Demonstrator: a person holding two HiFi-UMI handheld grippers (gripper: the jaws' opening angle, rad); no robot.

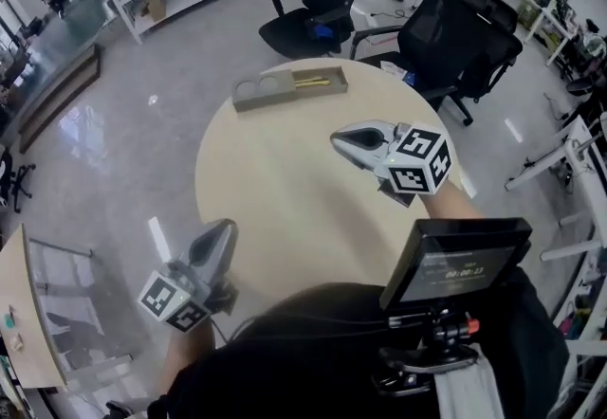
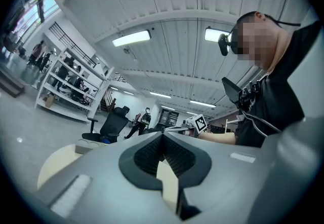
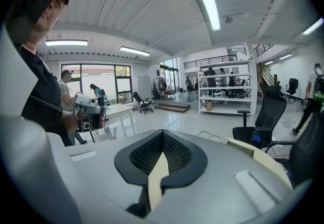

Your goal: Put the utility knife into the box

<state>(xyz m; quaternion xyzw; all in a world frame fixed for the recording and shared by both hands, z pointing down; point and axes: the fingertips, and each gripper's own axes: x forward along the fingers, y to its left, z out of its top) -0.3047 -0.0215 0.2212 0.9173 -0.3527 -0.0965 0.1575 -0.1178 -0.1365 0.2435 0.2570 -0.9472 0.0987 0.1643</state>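
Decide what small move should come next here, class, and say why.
Probably just draw the right hand-held gripper back from the table. The yellow utility knife seems to lie already in the long compartment of the box. Both this gripper and the left hand-held gripper are shut with nothing between their jaws.

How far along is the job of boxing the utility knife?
Done: the yellow utility knife lies in the box at the table's far edge. In hand: nothing; the left gripper and right gripper have jaws shut, empty. Left: seemingly nothing.
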